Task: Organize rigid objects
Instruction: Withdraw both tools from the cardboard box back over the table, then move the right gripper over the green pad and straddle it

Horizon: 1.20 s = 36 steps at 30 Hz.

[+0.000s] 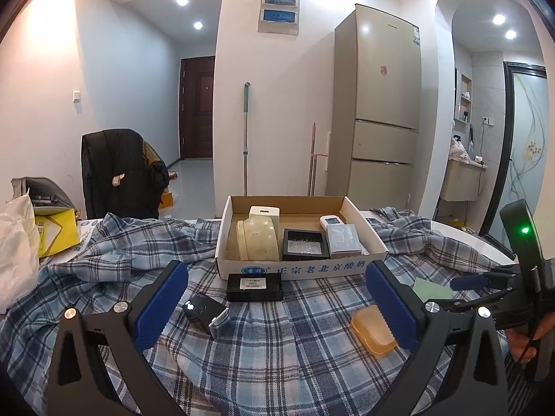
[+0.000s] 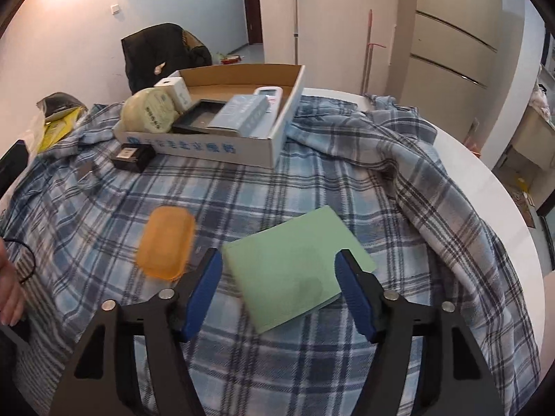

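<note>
The green card lay flat on the plaid cloth of the worktop, directly under the right claw, whose spread pads straddled its near half without touching it. Its long axis ran diagonally, away toward the right. The left claw, also spread and empty, sat nearer the black box; the carton lay beyond.
</note>
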Each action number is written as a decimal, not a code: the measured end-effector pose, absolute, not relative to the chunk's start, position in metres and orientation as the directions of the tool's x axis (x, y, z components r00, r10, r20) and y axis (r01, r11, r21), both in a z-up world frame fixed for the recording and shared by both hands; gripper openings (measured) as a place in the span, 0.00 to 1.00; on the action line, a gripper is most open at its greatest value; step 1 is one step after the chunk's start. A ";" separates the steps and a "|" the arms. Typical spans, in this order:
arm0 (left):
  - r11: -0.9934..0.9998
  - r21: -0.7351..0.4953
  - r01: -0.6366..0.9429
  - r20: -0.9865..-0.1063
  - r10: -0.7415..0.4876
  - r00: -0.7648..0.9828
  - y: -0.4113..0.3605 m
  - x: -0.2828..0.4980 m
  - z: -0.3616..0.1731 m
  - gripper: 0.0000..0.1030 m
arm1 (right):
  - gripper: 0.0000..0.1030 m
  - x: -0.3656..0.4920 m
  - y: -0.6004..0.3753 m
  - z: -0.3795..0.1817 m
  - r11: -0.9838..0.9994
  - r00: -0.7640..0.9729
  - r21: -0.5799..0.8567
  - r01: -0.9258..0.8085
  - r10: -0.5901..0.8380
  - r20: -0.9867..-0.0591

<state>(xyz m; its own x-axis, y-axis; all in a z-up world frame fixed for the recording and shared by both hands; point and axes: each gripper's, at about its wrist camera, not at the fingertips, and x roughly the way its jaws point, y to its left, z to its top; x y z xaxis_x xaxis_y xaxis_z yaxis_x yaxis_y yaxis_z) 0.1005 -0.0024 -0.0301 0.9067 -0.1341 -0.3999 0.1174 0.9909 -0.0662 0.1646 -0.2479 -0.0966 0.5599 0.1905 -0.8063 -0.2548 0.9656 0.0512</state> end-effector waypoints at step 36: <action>0.991 -0.100 0.084 -0.418 -0.119 0.901 0.006 0.106 -0.033 1.00 | 0.85 0.204 -0.245 -0.106 0.976 0.287 0.143 0.166 0.091 -0.954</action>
<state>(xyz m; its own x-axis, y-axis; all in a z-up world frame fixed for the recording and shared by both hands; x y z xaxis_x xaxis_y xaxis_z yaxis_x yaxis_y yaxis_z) 0.1056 0.0058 -0.0329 0.9007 -0.1185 -0.4180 0.0839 0.9914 -0.1004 0.2039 -0.2451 -0.1055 0.2871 0.0910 -0.9536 0.1662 0.9756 0.1432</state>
